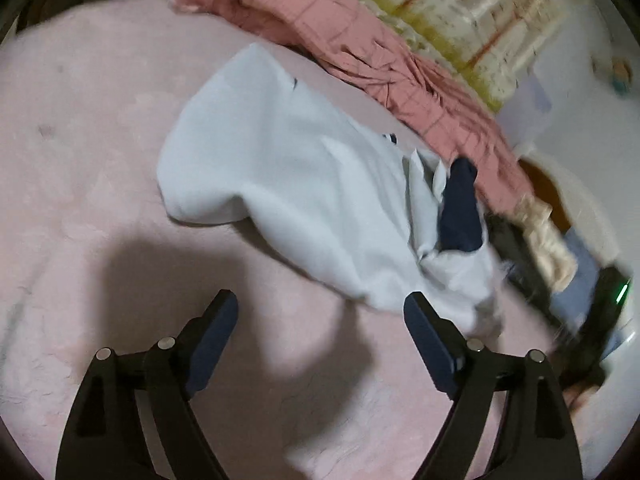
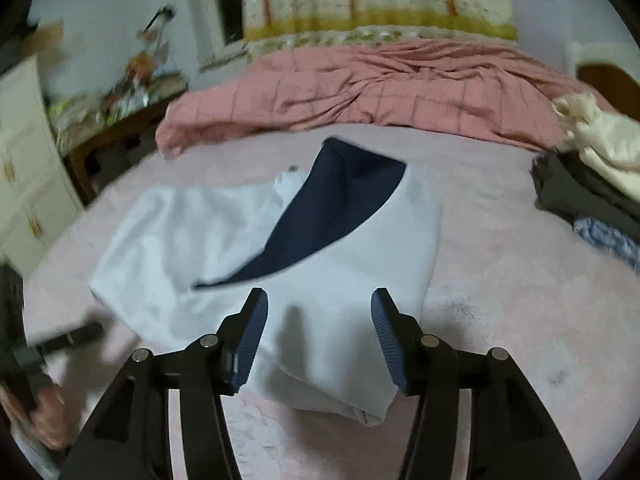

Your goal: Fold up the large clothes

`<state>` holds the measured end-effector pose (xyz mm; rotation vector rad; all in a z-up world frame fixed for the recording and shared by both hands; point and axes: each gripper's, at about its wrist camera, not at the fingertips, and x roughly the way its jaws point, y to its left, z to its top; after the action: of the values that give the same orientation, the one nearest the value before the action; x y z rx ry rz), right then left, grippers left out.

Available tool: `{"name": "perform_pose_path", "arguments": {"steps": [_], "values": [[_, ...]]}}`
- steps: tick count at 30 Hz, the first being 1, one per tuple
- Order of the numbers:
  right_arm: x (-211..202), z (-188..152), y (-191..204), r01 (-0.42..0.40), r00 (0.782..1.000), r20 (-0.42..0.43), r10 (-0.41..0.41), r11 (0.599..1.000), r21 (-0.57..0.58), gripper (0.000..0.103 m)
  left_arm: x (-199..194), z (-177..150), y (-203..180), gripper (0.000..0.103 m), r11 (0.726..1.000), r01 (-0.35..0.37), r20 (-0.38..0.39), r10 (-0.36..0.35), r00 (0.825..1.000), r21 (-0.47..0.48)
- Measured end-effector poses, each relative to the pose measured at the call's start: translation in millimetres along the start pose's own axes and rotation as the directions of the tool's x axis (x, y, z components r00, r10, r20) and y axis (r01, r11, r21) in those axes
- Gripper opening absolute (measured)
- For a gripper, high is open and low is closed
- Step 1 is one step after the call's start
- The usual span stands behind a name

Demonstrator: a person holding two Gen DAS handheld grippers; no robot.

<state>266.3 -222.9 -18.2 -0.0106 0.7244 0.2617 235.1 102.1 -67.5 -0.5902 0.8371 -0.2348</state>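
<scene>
A large white garment point(image 1: 288, 168) with a dark navy panel point(image 1: 460, 208) lies partly folded on the pink bed. In the right wrist view the white garment point(image 2: 340, 280) fills the middle, the navy panel point(image 2: 336, 216) on top. My left gripper point(image 1: 320, 308) is open and empty, held over bare bedspread just short of the garment's near edge. My right gripper point(image 2: 320, 304) is open and empty, hovering over the garment's near part. The left gripper point(image 2: 76, 336) shows blurred at the right wrist view's left edge.
A rumpled pink checked quilt point(image 2: 400, 88) lies along the far side of the bed point(image 2: 500, 280). A pile of cream, dark and blue clothes point(image 2: 592, 176) sits at the right. A white drawer unit point(image 2: 28, 168) and a cluttered wooden table point(image 2: 120, 120) stand left.
</scene>
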Motion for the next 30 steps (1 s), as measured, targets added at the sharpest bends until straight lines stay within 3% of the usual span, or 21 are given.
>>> {"name": "perform_pose_path", "arguments": {"steps": [2, 5, 7, 9, 10, 11, 12, 13, 14, 15, 18, 21, 25, 30], "values": [[12, -4, 12, -0.019, 0.999, -0.035, 0.016, 0.996, -0.085, 0.062, 3, 12, 3, 0.086, 0.999, 0.015, 0.016, -0.014, 1.000, -0.051], [30, -11, 29, -0.022, 0.996, -0.088, 0.007, 0.986, -0.167, 0.076, 17, 31, 15, 0.087, 0.991, 0.010, -0.013, -0.011, 1.000, -0.133], [45, -13, 32, 0.030, 0.992, -0.113, -0.051, 0.983, -0.179, 0.079, 30, 44, 7, 0.087, 0.994, -0.080, -0.018, 0.079, 0.997, -0.073], [57, -13, 31, 0.091, 0.985, -0.129, -0.114, 0.980, -0.177, 0.090, 46, 53, -8, 0.086, 0.975, -0.213, -0.006, 0.213, 0.977, 0.058], [60, -12, 31, 0.101, 0.984, -0.127, -0.124, 0.979, -0.174, 0.090, 50, 56, -9, 0.085, 0.971, -0.232, 0.002, 0.232, 0.973, 0.060], [60, -11, 31, 0.094, 0.985, -0.126, -0.117, 0.981, -0.172, 0.088, 51, 60, -8, 0.080, 0.971, -0.236, 0.015, 0.236, 0.972, 0.038], [58, -12, 32, 0.084, 0.987, -0.123, -0.107, 0.981, -0.173, 0.072, 50, 63, -6, 0.072, 0.971, -0.239, 0.036, 0.238, 0.970, 0.016], [55, -14, 32, 0.043, 0.991, -0.117, -0.064, 0.984, -0.173, 0.061, 48, 67, -4, 0.048, 0.970, -0.242, 0.057, 0.242, 0.969, -0.003], [52, -14, 35, 0.012, 0.993, -0.113, -0.032, 0.986, -0.169, 0.036, 47, 69, -3, 0.026, 0.975, -0.221, 0.064, 0.221, 0.973, -0.015], [48, -15, 36, -0.021, 0.994, -0.107, 0.004, 0.986, -0.163, 0.018, 44, 71, -2, 0.024, 0.981, -0.191, 0.069, 0.192, 0.979, -0.017], [41, -17, 34, -0.027, 0.995, -0.102, 0.012, 0.988, -0.155, 0.013, 17, 66, -13, 0.016, 0.988, -0.152, 0.174, 0.147, 0.974, 0.018], [29, -16, 22, -0.088, 0.991, -0.112, 0.078, 0.992, -0.094, 0.013, -9, 59, -52, 0.015, 0.977, -0.165, 0.288, 0.120, 0.950, 0.139], [21, -19, 11, -0.156, 0.981, -0.132, 0.144, 0.984, -0.087, 0.013, -21, 55, -119, 0.015, 0.930, -0.154, 0.343, 0.033, 0.939, 0.333], [28, -22, -2, -0.230, 0.958, -0.181, 0.221, 0.973, -0.030, 0.013, -9, 37, -184, 0.015, 0.854, -0.102, 0.318, -0.076, 0.945, 0.510]]}}
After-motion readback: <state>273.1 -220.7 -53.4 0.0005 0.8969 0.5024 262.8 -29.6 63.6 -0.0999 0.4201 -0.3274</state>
